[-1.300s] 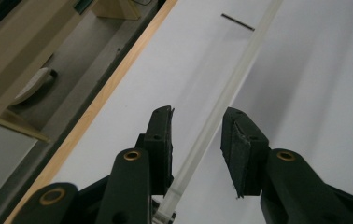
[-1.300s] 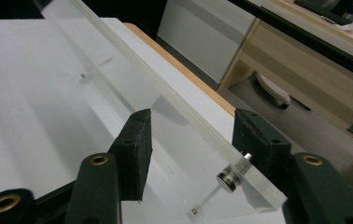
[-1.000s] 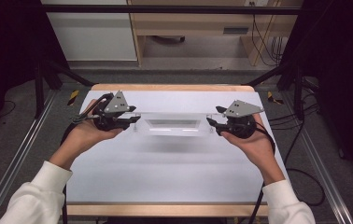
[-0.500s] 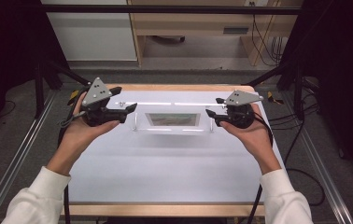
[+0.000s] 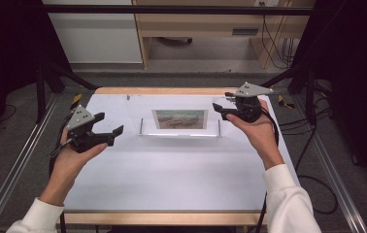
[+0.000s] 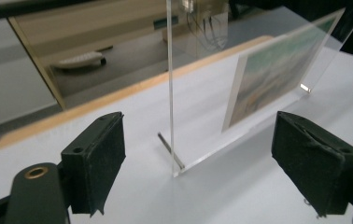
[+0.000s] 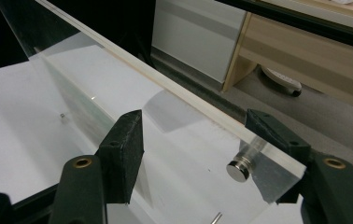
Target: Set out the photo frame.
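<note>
Acrylic picture frame (image 5: 179,121) standing upright on white table (image 5: 172,179), toward far wooden edge; clear stiff panel with landscape print (image 5: 180,118) sandwiched inside, metal standoff (image 7: 239,169) near a corner. Likely light but rigid, smooth and slippery, prone to scratching and tipping; best taken by bare clear margins at both short ends, jaws across panel thickness, clear of print. Left of frame and nearer the person: left gripper (image 5: 111,134), drawn well apart from frame, jaws just opened wide, nothing between pads; frame's end edge seen beyond black pads (image 6: 95,161). At frame's right end: right gripper (image 5: 220,110), jaws just opening, straddling clear edge with a gap at near pad (image 7: 123,149); far pad's contact with panel hard to judge.
</note>
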`<state>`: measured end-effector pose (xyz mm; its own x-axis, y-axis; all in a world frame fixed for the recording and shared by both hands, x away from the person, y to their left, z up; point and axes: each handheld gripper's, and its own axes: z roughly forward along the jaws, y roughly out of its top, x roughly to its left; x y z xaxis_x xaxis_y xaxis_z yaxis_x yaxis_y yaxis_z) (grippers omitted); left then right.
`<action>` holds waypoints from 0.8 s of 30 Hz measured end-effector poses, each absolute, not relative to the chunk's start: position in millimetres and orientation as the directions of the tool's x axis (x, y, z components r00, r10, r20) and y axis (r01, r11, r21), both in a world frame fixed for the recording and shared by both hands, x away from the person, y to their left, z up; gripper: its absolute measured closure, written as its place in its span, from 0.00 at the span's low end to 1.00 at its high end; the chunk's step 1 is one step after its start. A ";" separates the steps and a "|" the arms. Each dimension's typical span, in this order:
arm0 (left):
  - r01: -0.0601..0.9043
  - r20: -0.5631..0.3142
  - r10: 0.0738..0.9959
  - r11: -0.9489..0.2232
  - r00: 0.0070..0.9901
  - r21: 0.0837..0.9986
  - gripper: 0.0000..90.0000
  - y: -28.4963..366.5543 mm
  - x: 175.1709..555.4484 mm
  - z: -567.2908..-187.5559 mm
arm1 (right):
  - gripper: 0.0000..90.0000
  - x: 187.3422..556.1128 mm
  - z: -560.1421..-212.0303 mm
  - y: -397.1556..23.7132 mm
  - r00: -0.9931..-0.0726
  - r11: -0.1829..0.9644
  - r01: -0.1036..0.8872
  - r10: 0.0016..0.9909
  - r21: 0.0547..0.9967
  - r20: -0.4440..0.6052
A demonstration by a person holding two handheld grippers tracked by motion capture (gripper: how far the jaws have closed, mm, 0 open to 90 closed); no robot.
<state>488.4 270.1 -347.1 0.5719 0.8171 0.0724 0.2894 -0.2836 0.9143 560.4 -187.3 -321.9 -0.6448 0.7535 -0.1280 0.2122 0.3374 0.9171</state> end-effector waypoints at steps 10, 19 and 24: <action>0.381 0.011 0.825 -0.273 0.566 0.883 0.19 278.8 479.7 -405.2 | 0.42 576.3 -322.3 -187.7 -0.621 0.292 0.238 0.779 0.926 -0.086; 0.413 0.013 0.835 -0.285 0.549 0.865 0.19 289.8 472.9 -420.2 | 0.40 592.2 -324.6 -187.8 -0.591 0.236 0.274 0.806 0.932 -0.031; 0.419 0.019 0.835 -0.295 0.549 0.859 0.19 293.8 470.7 -424.0 | 0.40 599.1 -325.0 -187.6 -0.581 0.217 0.289 0.814 0.932 -0.009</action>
